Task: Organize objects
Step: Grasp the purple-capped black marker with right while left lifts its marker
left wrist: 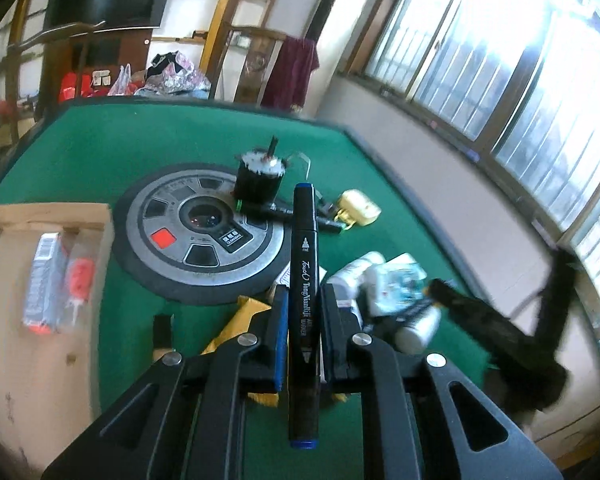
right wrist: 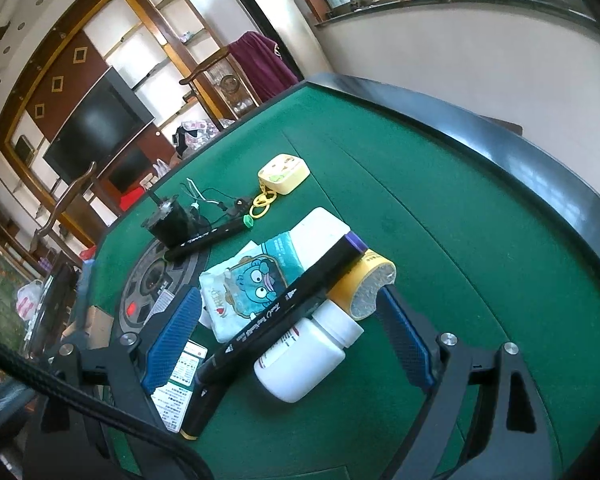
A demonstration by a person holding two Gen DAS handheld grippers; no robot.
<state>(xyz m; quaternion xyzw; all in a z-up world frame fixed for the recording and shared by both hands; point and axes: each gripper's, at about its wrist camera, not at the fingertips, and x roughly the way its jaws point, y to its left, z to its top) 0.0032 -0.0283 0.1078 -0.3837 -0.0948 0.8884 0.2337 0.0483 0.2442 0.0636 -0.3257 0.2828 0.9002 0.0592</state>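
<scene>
Two grippers are working over the green table (left wrist: 100, 152). Nearest the left camera, the left gripper (left wrist: 304, 320) is holding a blue-capped marker (left wrist: 303, 280) lengthwise, its jaws closed tight on the barrel, clear of the clutter below. The step in hand is judged to be the carry of this marker from the pile toward storage.

The right gripper (right wrist: 292, 336) is hovering with its jaws standing wide, gripping nothing. Between them are lying a purple-capped marker (right wrist: 284, 312), a white bottle (right wrist: 300, 364) and a yellow tape roll (right wrist: 364, 284), touching one another; a cartoon-printed pouch (right wrist: 256, 280) is lying just behind.

To the left of the left gripper, a cardboard box (left wrist: 4, 280) is sitting on the table. It is holding a grey carton (left wrist: 44, 280) and a red-and-white item (left wrist: 80, 276), too blurred to name, side by side. The next move probably calls for swinging the held marker left over the box wall and lowering it before opening, avoiding the contents already there.

Farther out, a round grey control panel (left wrist: 204, 236) is set into the table, with a black motor (left wrist: 258, 180), a green-capped marker (left wrist: 268, 210) and a yellow keychain case (left wrist: 360, 208) near it.
</scene>
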